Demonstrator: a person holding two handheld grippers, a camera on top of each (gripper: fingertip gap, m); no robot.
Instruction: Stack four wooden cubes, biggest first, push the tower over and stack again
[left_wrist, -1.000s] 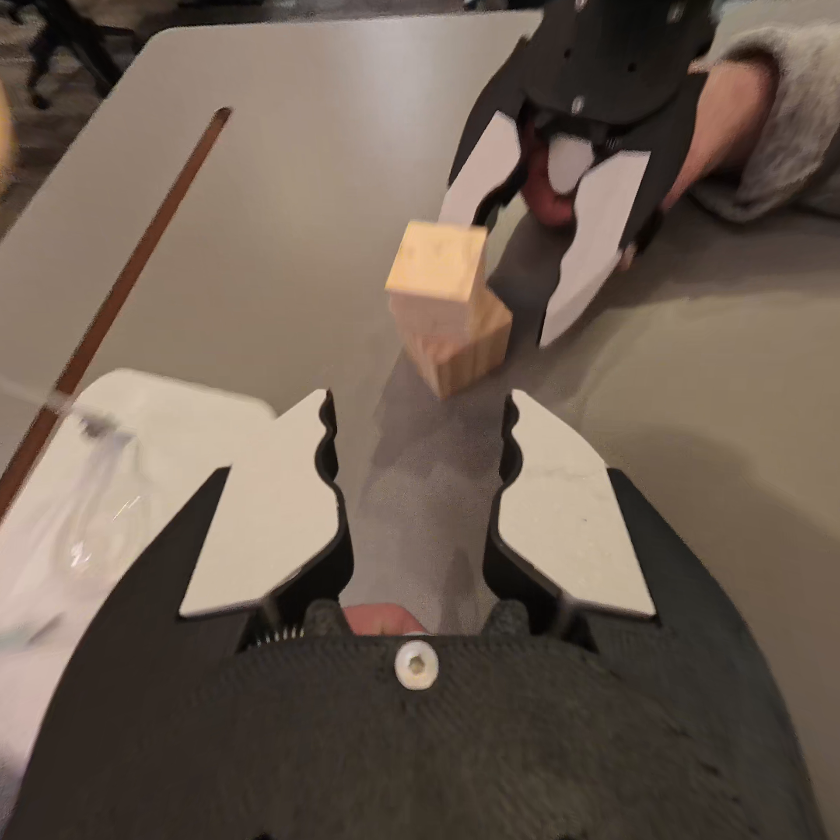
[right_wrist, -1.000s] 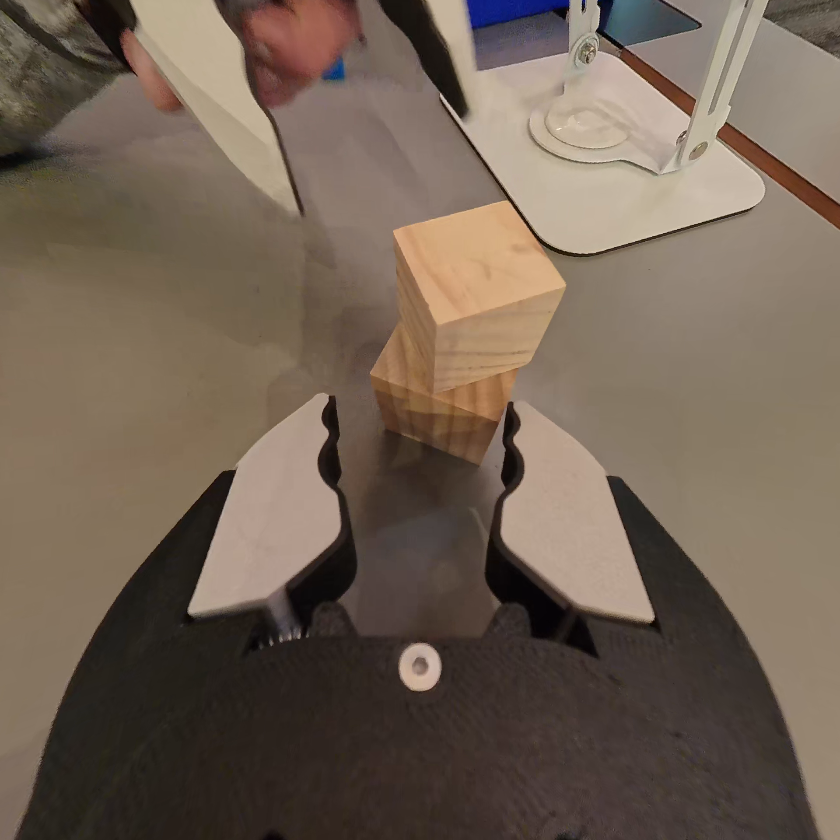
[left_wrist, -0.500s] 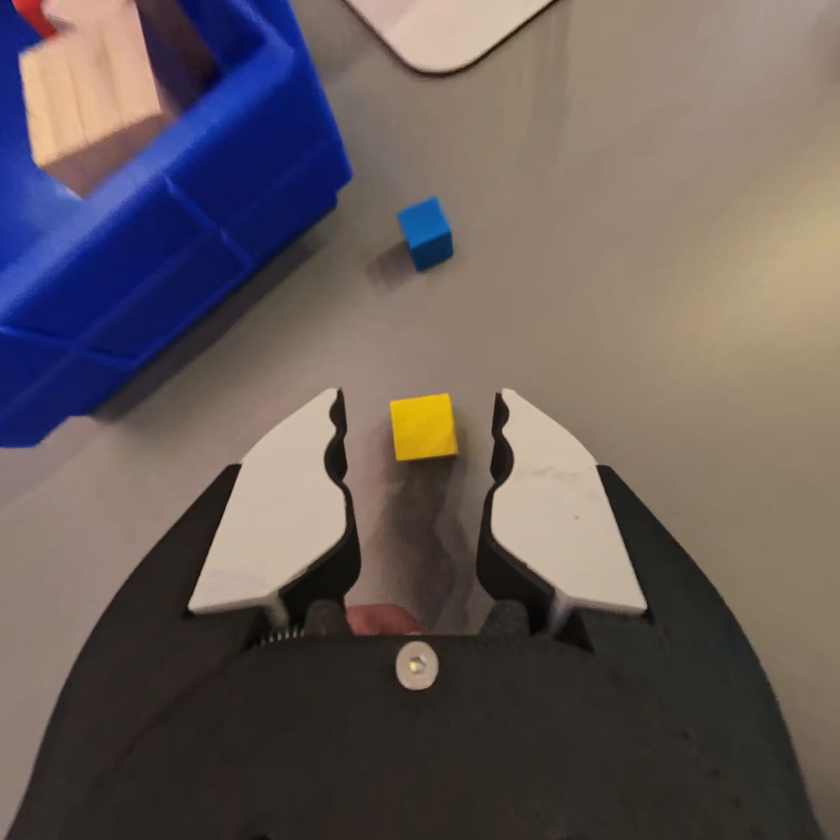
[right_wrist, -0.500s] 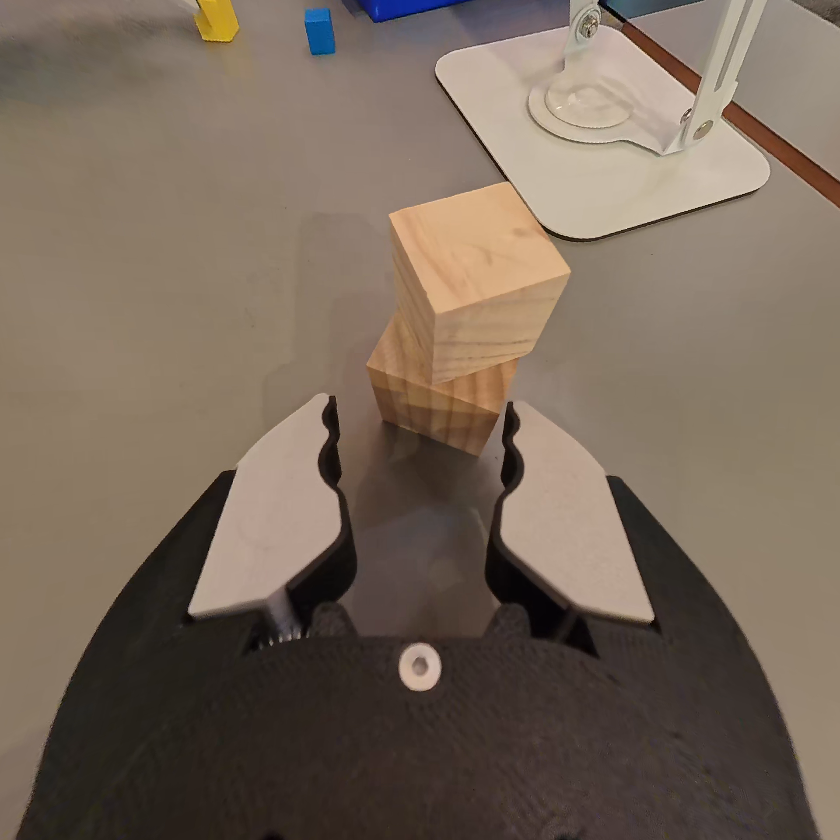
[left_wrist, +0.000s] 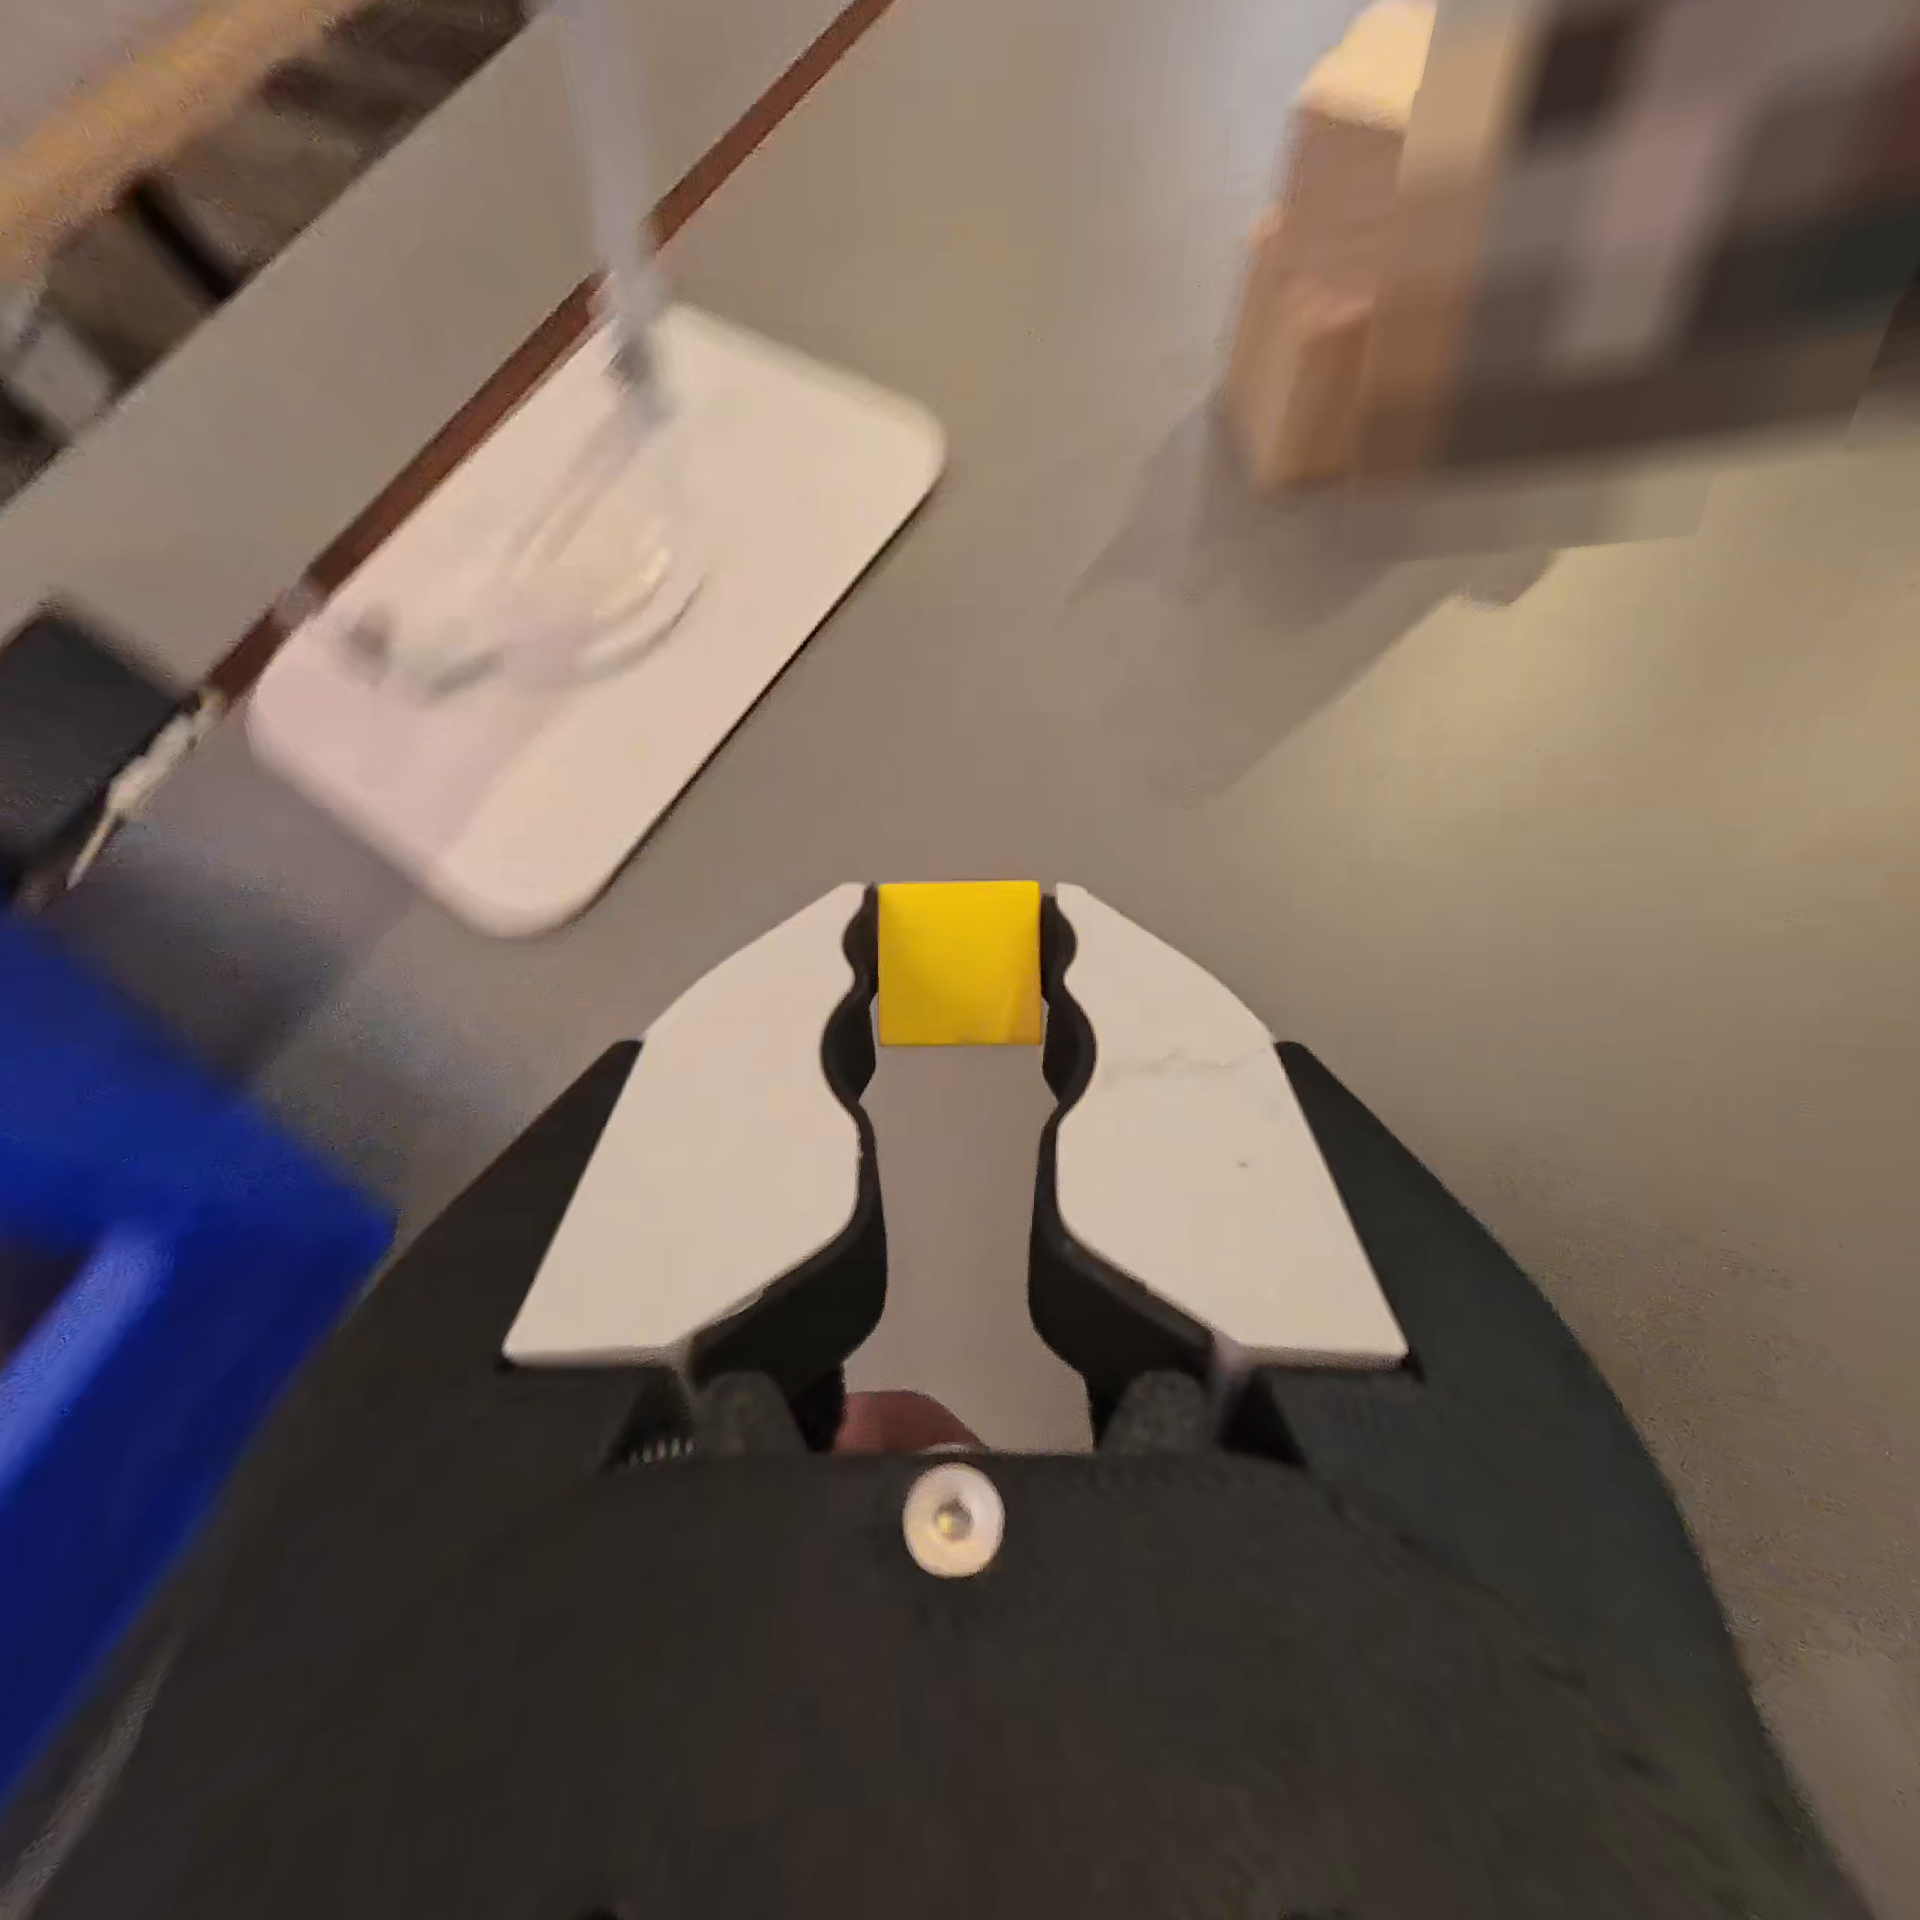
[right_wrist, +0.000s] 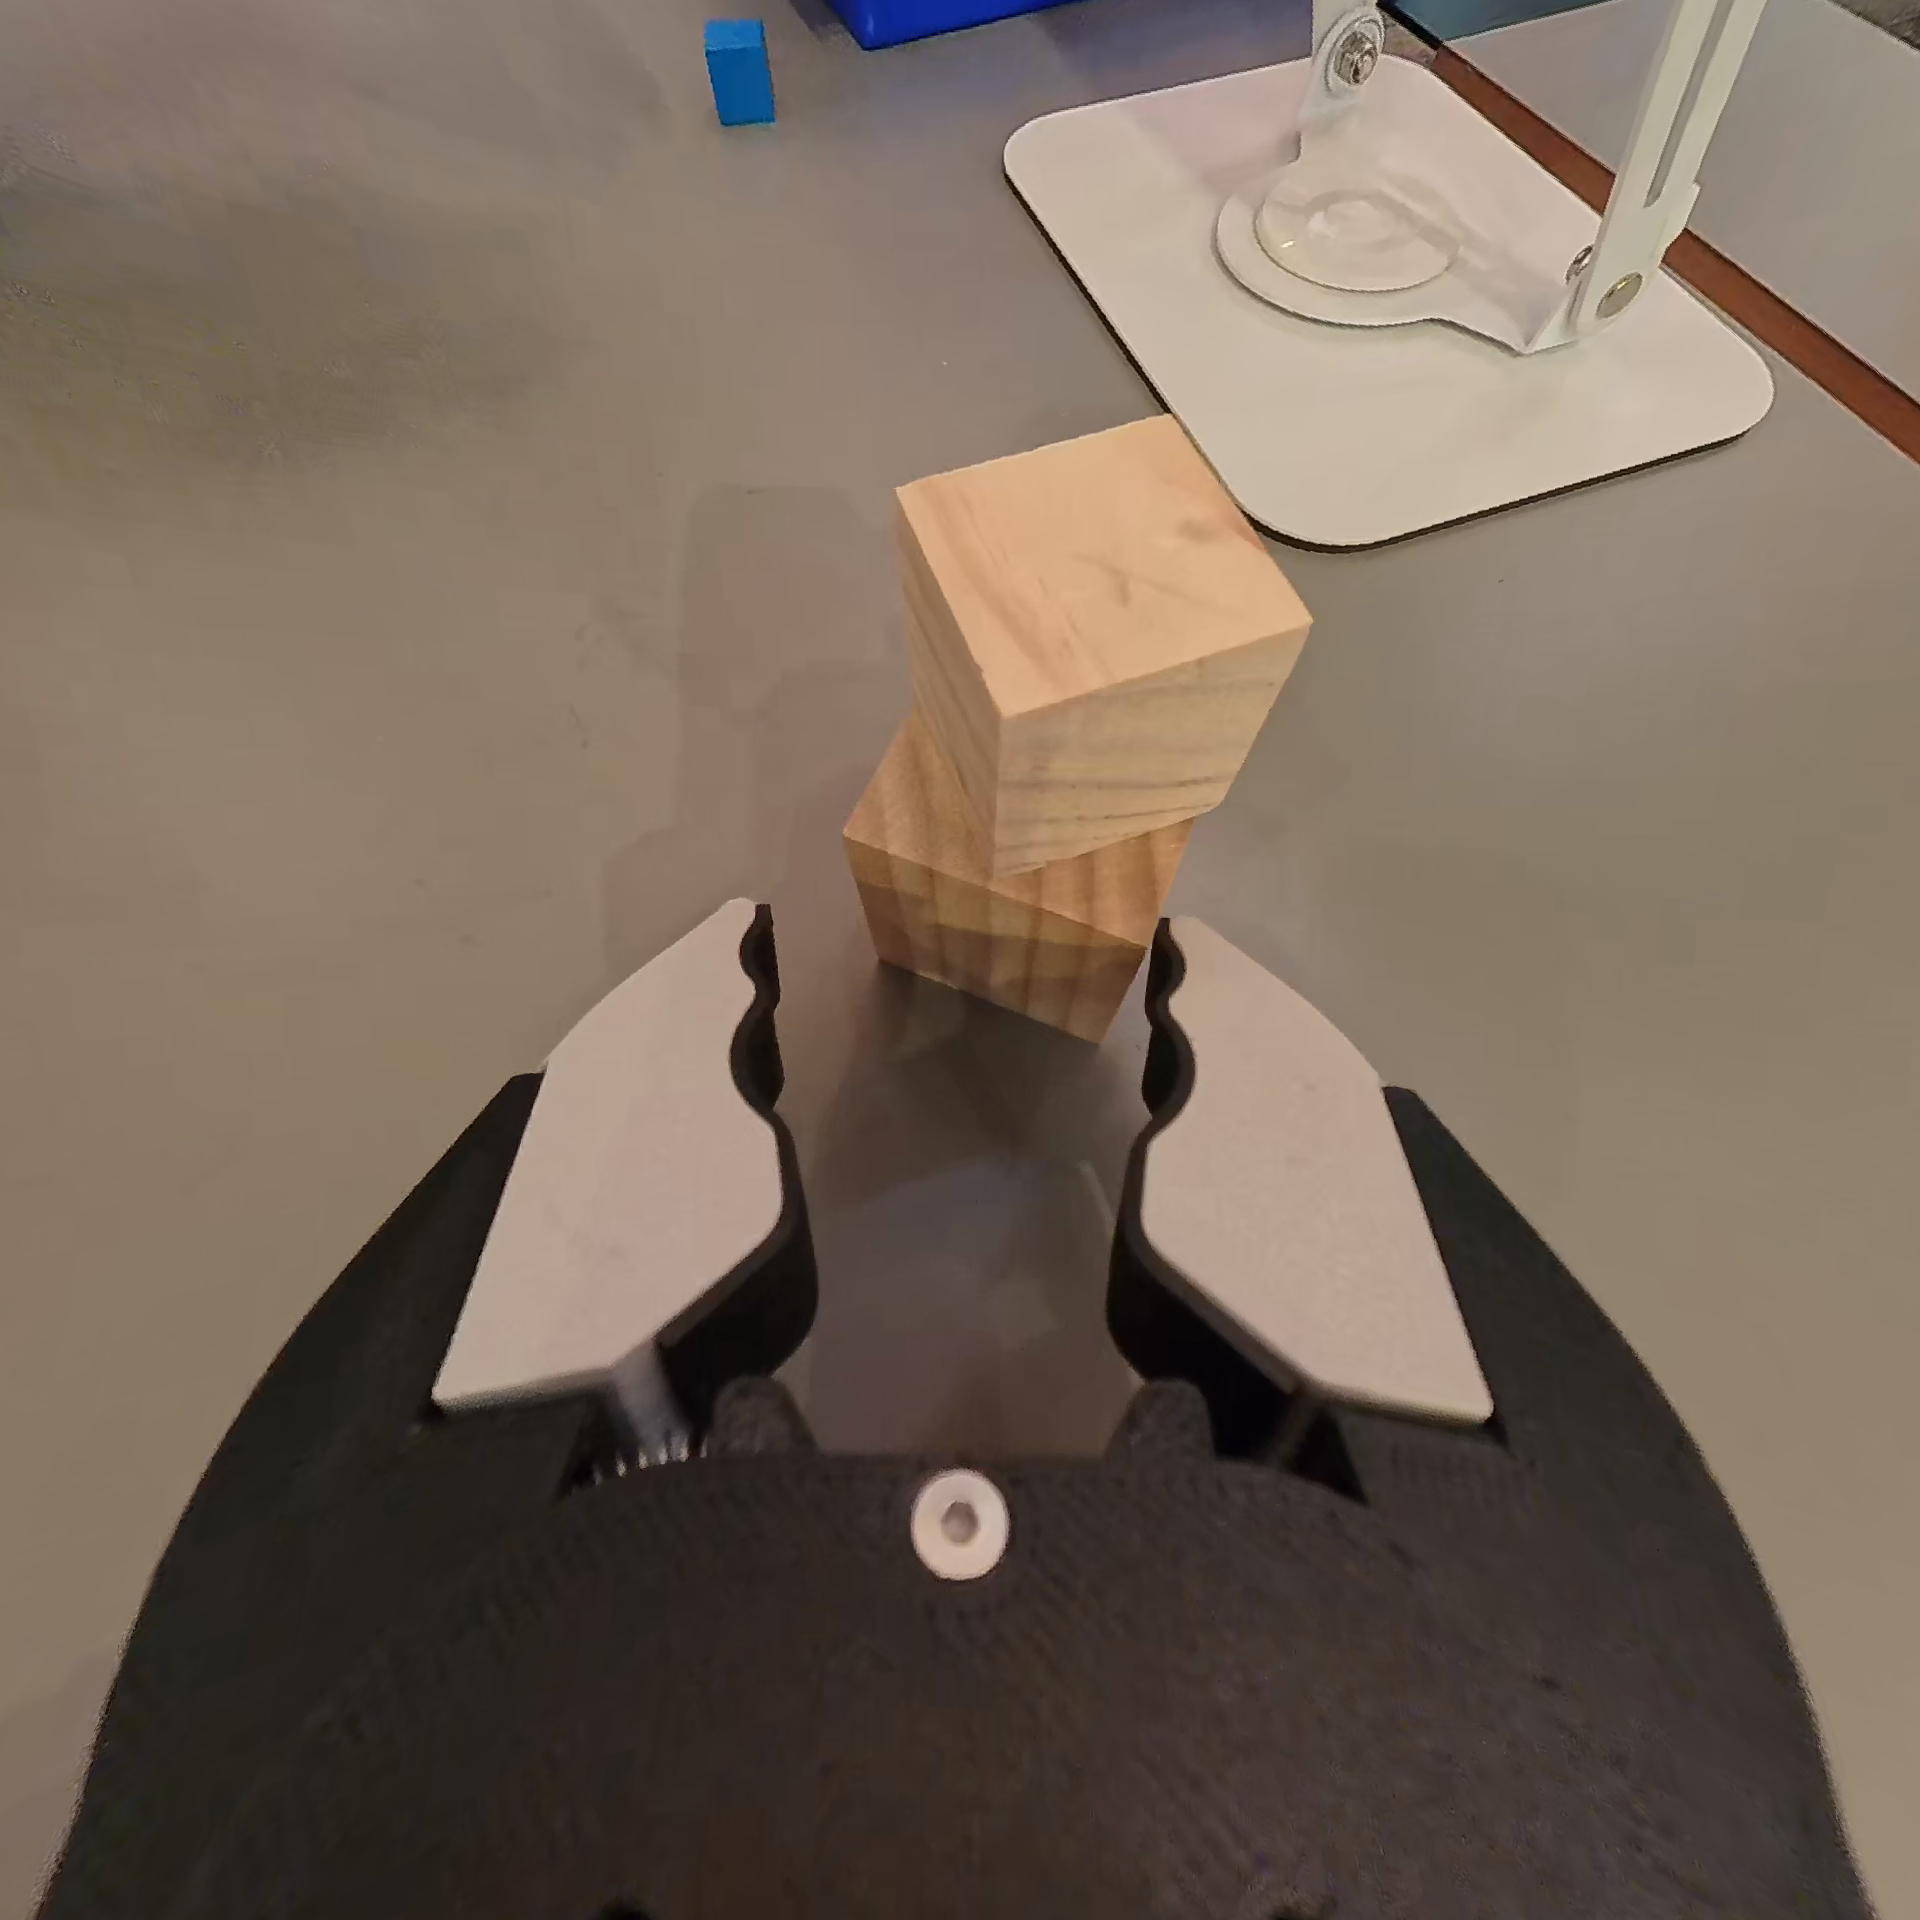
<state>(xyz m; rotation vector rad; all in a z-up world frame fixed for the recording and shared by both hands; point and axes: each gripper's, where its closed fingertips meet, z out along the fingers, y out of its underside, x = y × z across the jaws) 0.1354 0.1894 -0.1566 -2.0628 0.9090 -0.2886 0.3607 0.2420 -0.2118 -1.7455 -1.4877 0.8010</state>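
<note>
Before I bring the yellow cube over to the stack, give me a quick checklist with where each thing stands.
1. Left claw grip on the yellow cube: ok, pinched between both fingertips near the tips.
2. Stack base: ok, upper wooden cube sits on the lower wooden cube.
3. Stack alignment: not ok, the upper cube is twisted and overhangs the lower one.
4. Top face free for landing: ok, nothing rests on it.
5. Right claw out of the way: not ok, open, empty and close in front of the stack.
6. Yellow cube level in the grip: cannot tell.
</note>
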